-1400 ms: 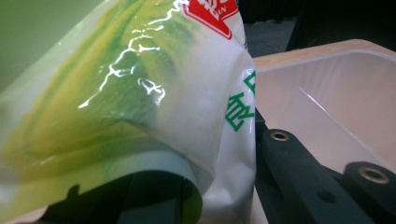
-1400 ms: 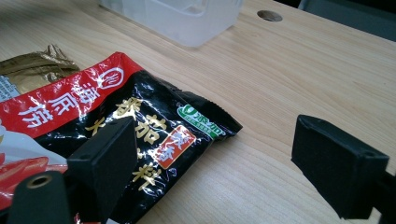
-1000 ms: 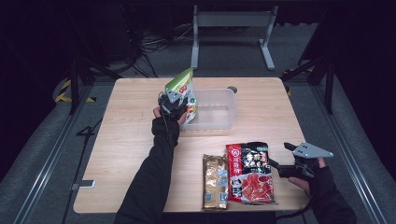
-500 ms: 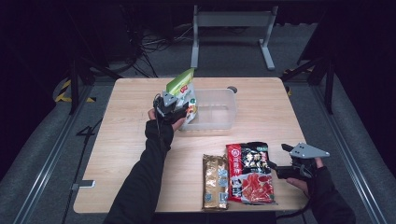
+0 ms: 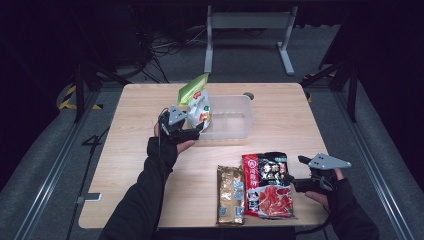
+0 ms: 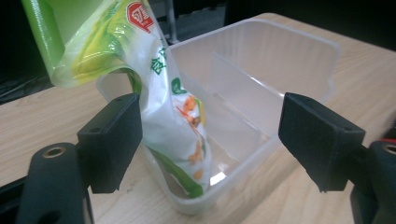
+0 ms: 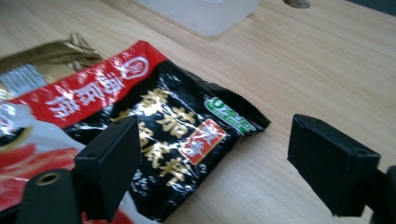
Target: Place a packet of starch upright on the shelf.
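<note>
We have just stood the green snack bag [image 6: 180, 116] in the clear tub [image 6: 299, 51]; both tools, left [image 6: 205, 140] and right [image 7: 215, 163], gape released. Next, clench the red-black packet [image 7: 154, 140].

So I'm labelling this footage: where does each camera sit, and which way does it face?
High view: above the near side, facing forward and down on the table; both forearms show.
Left gripper view: on the left gripper, facing the green bag in the clear bin.
Right gripper view: on the right gripper, facing the red-black bag.
Shared: all three show the bin.
</note>
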`<state>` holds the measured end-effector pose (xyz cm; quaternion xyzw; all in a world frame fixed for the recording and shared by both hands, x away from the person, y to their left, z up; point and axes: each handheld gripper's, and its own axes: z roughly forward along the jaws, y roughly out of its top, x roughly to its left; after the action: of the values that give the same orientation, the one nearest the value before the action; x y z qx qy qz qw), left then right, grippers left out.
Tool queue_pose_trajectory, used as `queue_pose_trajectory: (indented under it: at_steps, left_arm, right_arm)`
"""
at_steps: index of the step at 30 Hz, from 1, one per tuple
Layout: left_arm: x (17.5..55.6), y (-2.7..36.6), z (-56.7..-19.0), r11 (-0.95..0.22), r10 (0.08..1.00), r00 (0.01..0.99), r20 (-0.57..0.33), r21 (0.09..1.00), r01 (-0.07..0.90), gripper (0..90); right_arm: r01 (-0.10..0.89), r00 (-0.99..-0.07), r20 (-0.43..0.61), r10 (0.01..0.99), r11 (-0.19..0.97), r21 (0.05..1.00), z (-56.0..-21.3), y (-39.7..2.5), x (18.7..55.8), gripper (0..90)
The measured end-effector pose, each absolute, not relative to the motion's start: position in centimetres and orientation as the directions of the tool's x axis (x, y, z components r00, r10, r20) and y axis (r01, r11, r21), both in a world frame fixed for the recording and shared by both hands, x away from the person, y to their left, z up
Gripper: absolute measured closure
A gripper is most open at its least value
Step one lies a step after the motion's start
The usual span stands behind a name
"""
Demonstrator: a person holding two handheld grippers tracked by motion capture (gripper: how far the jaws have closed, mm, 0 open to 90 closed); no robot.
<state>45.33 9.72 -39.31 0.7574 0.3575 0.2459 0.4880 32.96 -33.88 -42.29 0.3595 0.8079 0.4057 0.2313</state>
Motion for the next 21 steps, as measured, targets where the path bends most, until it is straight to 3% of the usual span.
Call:
queue_pose_trajectory:
  at_steps: [6, 10, 15, 18, 21]
  left_arm:
    - [43.7, 10.7, -39.1, -0.301, 0.734, 0.679, 0.016, 0.904, 0.304, 16.1]
    - [42.3, 11.4, -39.2, -0.321, 0.692, 0.722, -0.003, 0.895, 0.311, 15.6]
    - [41.0, 11.3, -40.1, -0.39, 0.598, 0.801, -0.043, 0.857, 0.337, 14.8]
    - [40.0, 11.1, -41.0, -0.439, 0.544, 0.837, -0.06, 0.83, 0.344, 14.4]
    - [39.4, 10.8, -41.5, -0.468, 0.52, 0.852, -0.063, 0.814, 0.346, 14.3]
  right_arm:
    - [0.39, -0.654, -0.067, 0.754, 0.411, 0.824, -41.8, -33.1, 32.7, 22.3]
    - [0.383, -0.686, -0.074, 0.724, 0.446, 0.809, -41.8, -32.1, 32.5, 31.6]
    - [0.383, -0.707, -0.078, 0.703, 0.473, 0.793, -41.7, -30.9, 32.3, 35.7]
    - [0.38, -0.731, -0.069, 0.678, 0.49, 0.785, -41.6, -30.1, 32.0, 42.8]
    - [0.376, -0.757, -0.064, 0.65, 0.514, 0.771, -41.6, -29.4, 31.9, 56.2]
